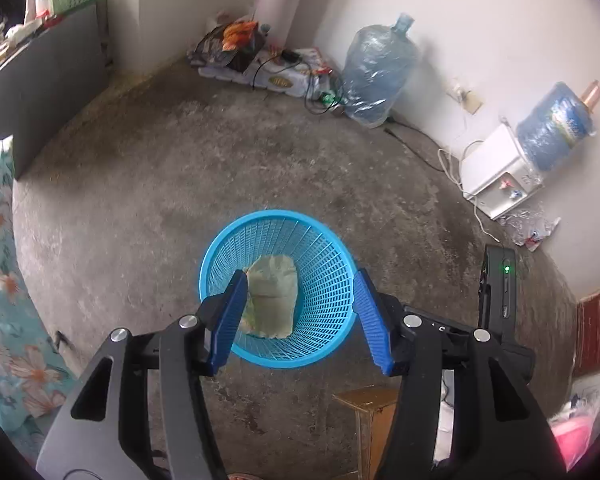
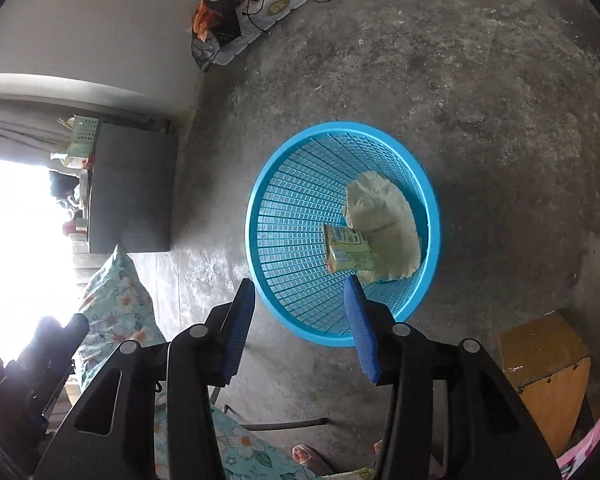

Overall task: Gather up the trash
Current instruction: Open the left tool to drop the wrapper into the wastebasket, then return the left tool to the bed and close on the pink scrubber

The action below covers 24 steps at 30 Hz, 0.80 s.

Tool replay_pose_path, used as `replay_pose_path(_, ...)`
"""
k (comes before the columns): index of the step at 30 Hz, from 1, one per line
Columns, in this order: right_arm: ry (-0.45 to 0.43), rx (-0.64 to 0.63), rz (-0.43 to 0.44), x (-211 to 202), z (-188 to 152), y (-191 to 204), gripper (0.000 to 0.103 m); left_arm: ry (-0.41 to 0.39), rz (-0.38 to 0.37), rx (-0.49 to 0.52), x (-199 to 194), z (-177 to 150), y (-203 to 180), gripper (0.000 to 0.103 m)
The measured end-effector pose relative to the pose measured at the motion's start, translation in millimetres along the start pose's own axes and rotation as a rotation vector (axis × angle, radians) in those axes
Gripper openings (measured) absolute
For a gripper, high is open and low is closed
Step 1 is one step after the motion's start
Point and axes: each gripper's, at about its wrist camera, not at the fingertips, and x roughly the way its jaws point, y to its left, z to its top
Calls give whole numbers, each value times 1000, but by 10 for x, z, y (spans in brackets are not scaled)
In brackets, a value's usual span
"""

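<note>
A blue mesh basket [image 2: 342, 236] stands on the concrete floor [image 2: 480, 100]. Inside it lie a pale crumpled bag [image 2: 380, 220] and, touching it, a small carton [image 2: 346, 248]. Above the basket, the left gripper [image 1: 298, 280] and the right gripper [image 2: 300, 288] hang with jaws apart, holding nothing

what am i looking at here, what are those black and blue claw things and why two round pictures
Each round picture comes from a fisheye camera mounted on a handheld gripper; a person holds one in each hand. No robot arm is involved. The black arms with blue pads are the gripper fingers.

The left wrist view shows the left gripper, the right wrist view the right gripper. Both stand open with nothing between the pads, hanging over a blue mesh basket on the concrete floor.

Inside the basket lie a pale crumpled paper bag and a small yellow-green carton. Neither gripper holds anything.
</note>
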Motion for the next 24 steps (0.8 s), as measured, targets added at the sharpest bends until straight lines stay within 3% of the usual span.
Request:
replay_pose_path(6,-167,-175,-7,-695,-519,513,47,-86,-50,56,-833,-74,-101,54)
replay_pose_path(9,-279,-285,-29,-1124,-865,836,61,-137,-69,78,-1363,-164,-104,55)
replay_pose_path(14,-438,-451,-81,-1706,-1449,1293,81,-240,-104,95,-2273,-452,35,68)
replay_pose_path(18,-530,-561,-102,-2021,-1851,1567,94,-334,-75,99,-2956,-800,269,76)
replay_pose_path(24,-602,-729,-146,-2213,-2410,2003,96,-478,-15,67,-3873,-1382,594,81)
